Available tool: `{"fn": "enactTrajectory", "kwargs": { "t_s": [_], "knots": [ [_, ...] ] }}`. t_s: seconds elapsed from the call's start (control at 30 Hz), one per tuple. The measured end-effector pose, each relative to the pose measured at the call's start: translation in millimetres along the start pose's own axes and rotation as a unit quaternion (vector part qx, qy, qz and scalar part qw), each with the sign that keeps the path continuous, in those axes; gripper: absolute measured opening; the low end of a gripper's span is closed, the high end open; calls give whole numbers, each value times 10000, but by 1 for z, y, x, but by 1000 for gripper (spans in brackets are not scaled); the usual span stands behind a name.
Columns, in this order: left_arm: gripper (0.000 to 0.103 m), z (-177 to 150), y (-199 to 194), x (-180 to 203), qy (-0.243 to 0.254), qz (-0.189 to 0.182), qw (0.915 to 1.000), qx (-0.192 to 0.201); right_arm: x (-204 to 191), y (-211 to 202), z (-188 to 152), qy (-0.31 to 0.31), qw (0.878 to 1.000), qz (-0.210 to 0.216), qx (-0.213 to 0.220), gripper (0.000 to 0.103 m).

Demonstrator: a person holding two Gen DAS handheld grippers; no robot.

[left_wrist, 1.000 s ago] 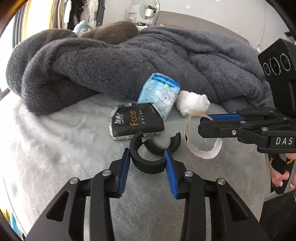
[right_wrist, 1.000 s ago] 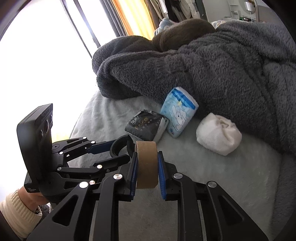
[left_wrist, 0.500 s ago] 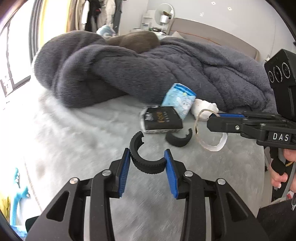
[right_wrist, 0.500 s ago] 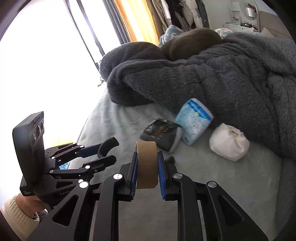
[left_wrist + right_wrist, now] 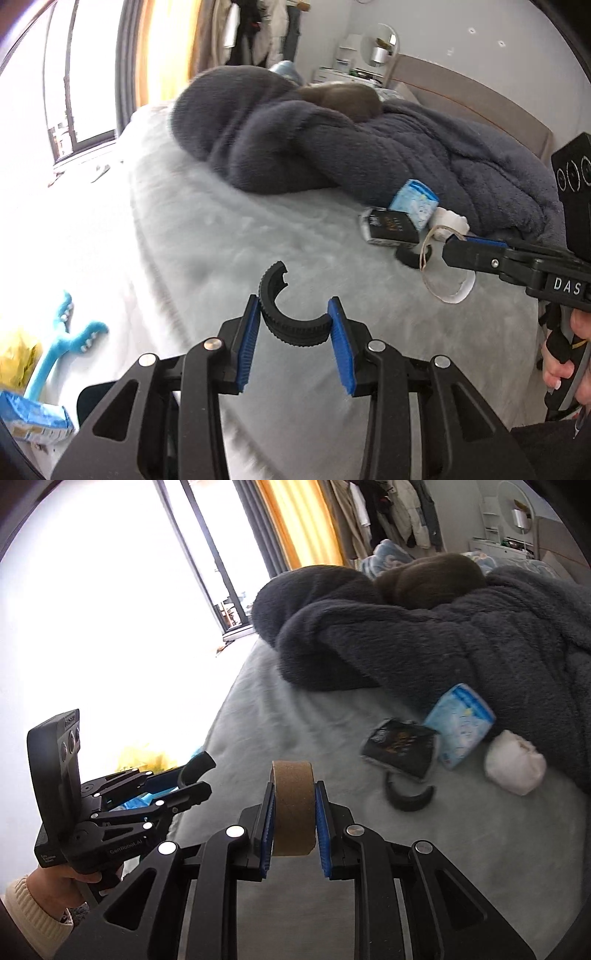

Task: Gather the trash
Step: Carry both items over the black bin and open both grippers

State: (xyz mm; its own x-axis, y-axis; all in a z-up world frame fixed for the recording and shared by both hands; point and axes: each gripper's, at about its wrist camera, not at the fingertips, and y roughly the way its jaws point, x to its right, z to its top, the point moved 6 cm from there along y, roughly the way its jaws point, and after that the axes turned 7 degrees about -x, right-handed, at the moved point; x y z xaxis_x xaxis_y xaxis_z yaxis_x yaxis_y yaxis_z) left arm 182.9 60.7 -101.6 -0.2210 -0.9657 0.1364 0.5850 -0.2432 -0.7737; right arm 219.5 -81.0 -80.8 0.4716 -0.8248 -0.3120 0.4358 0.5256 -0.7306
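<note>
The bed (image 5: 229, 236), under a pale grey cover, carries everything; a heaped dark grey blanket (image 5: 332, 147) lies across its far side. Against the blanket's near edge lies a small cluster of trash: a blue-and-white tissue pack (image 5: 461, 725) leans on the blanket, a black packet (image 5: 400, 746) lies just beside it on the side away from the blanket, and a crumpled white paper ball (image 5: 515, 762) rests at the blanket's foot to the pack's other side. A curved black plastic fragment (image 5: 408, 799) lies on the cover near the black packet, further out from the blanket.

The left tongs (image 5: 293, 330) are clamped on a broken black ribbed ring piece (image 5: 286, 314), held above the cover well out from the blanket. The right tongs (image 5: 294, 821) are closed narrow on an empty brown cardboard tape core (image 5: 293, 806), standing on edge between the blue pads, also clear of the blanket
</note>
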Motion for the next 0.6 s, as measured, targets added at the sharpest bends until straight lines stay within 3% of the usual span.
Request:
{"fn": "enactTrajectory", "kwargs": {
  "t_s": [0.6],
  "knots": [
    [40,-56,-33,-83,-725,507,9958,-253,-96,30,-4,-493,9984,292,8,20]
  ]
}}
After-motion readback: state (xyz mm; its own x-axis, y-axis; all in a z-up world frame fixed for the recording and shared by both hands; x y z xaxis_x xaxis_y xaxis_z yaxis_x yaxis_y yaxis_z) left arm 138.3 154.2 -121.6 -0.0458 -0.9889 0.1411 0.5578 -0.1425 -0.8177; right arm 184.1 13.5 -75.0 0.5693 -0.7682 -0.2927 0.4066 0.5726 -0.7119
